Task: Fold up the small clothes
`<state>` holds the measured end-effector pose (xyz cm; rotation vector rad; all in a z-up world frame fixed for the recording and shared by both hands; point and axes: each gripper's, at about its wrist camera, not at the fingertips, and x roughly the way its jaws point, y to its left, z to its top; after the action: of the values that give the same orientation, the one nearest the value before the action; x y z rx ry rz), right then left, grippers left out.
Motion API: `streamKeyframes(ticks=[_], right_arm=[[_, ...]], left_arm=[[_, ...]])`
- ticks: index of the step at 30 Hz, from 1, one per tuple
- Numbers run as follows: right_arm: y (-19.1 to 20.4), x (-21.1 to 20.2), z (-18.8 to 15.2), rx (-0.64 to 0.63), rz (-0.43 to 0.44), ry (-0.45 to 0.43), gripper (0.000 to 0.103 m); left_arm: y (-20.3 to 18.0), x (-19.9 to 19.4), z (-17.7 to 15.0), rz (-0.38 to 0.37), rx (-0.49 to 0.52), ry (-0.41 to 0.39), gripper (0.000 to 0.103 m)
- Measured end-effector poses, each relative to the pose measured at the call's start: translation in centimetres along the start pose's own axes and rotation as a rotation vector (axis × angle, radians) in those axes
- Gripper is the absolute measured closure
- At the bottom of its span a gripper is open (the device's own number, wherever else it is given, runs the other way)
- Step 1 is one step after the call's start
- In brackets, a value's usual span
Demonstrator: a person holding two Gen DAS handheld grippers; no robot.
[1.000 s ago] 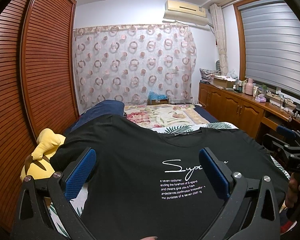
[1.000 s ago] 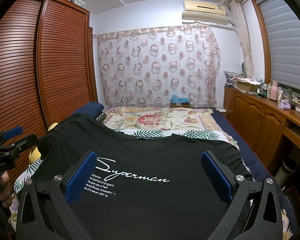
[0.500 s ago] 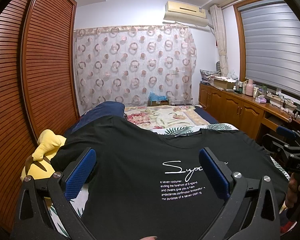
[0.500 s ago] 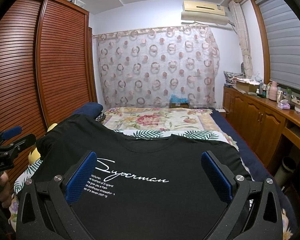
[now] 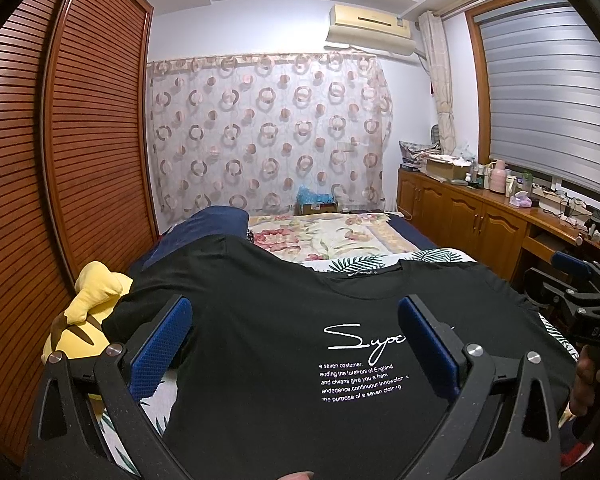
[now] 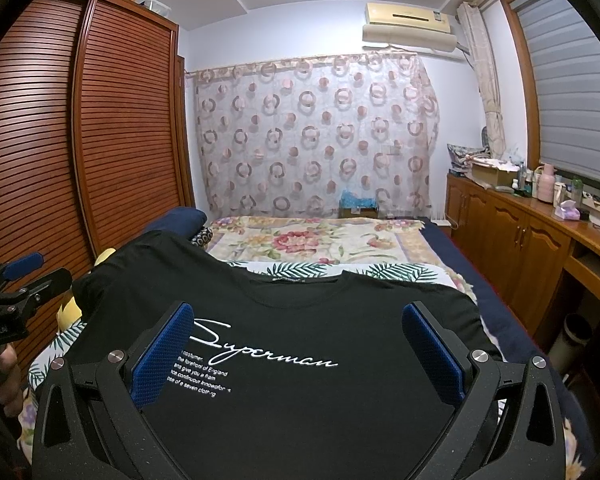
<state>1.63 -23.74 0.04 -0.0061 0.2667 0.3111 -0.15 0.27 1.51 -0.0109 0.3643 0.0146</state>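
A black T-shirt (image 5: pixel 284 332) (image 6: pixel 308 320) with white "Superman" script lies spread flat, front up, on the bed, collar pointing away from me. My left gripper (image 5: pixel 296 340) hovers open over the shirt's left half, its blue pads wide apart with nothing between them. Over the shirt's middle and right part, my right gripper (image 6: pixel 298 344) is likewise open and holds nothing. Each gripper shows at the edge of the other's view, the right gripper (image 5: pixel 572 292) and the left gripper (image 6: pixel 24 276), held by a hand. The shirt's hem is hidden below both frames.
A yellow plush toy (image 5: pixel 84 320) lies at the shirt's left sleeve beside the slatted wooden wardrobe (image 5: pixel 60 160). A floral quilt (image 6: pixel 320 240) covers the far bed. Wooden cabinets (image 6: pixel 520 240) with bottles and boxes line the right wall under the window.
Both views have tilted up very slightly; the grippers remain open above the shirt, and the shirt has not moved.
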Motion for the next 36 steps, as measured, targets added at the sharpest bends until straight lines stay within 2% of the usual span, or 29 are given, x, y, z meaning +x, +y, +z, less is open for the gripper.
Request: streamKeyframes(ticks=[19,25,30,36], right_arm=[[0.0,-0.1,0.0,-0.001,0.001,-0.002,0.000],[0.2,0.3,-0.1,-0.008,0.015,0.016,0.000],[0.3,1.1,-0.3,-0.021,0.050,0.044,0.000],[-0.1,2.5,0.0,-0.040,0.090,0.076,0.000]], left_arm=[[0.1,0.2,-0.6,0.000,0.001,-0.003,0.000],[0.9,-0.3,0.5,-0.012,0.003,0.036,0.000],[3.6,1.5,0.4,-0.009,-0.004,0.109,0.000],[6.6,3.4,0.4,0.037,-0.017,0.128,0.000]])
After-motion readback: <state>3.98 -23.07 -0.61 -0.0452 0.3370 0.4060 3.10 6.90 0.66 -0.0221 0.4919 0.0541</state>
